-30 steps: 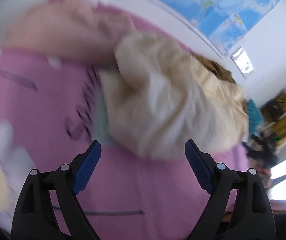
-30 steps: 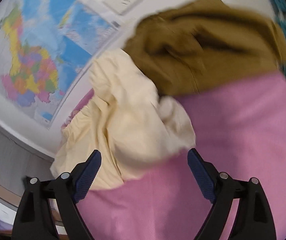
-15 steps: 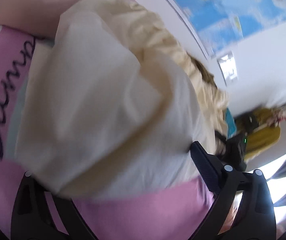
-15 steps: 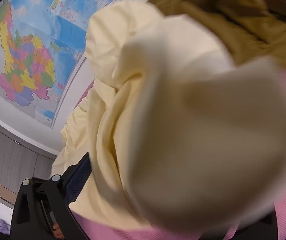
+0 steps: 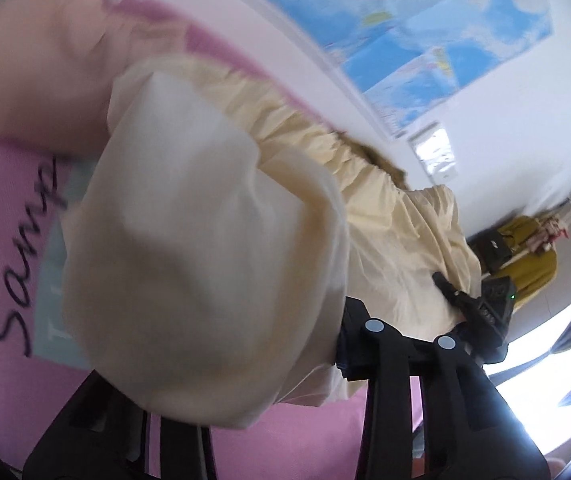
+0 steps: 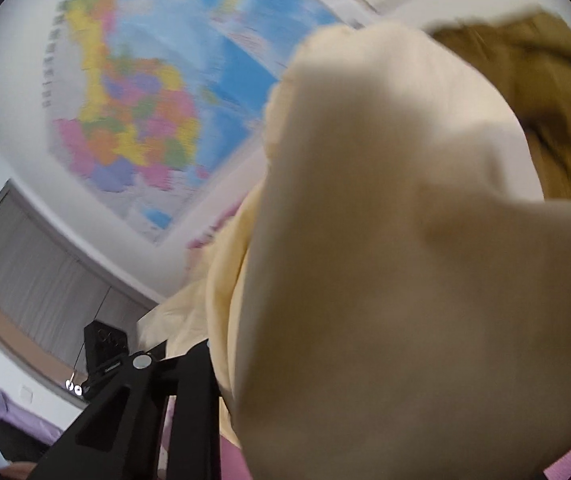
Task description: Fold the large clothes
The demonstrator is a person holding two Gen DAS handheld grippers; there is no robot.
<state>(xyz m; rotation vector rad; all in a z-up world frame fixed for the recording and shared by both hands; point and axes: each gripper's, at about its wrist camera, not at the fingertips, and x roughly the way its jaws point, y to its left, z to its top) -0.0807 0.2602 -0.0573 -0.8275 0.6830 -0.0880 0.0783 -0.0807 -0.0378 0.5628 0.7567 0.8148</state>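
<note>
A cream garment (image 5: 205,240) lies crumpled on the pink bedspread (image 5: 5,200). One bunch of it bulges over my left gripper (image 5: 237,360), whose jaws are closing on the cloth; only the right finger (image 5: 349,340) shows, pressed against the fabric. In the right wrist view another bunch of the cream garment (image 6: 385,240) fills the frame and covers my right gripper (image 6: 325,380). Its jaws are closing on the cloth too, with the left finger (image 6: 201,364) against it. The cloth between the two grippers hangs gathered. The right gripper's black body (image 5: 485,308) shows beyond it.
An olive-brown garment (image 6: 525,80) lies just behind the cream one, and a peach-coloured bundle (image 5: 37,60) sits at the far left of the bed. A world map (image 6: 145,100) hangs on the white wall. Mustard clothes (image 5: 533,256) hang at the right near a bright window (image 5: 545,368).
Both grippers went from wide open in front of the cream garment to pushed into it, then narrowed their jaws on bunches of cloth. Both views have tilted upward toward the wall.
</note>
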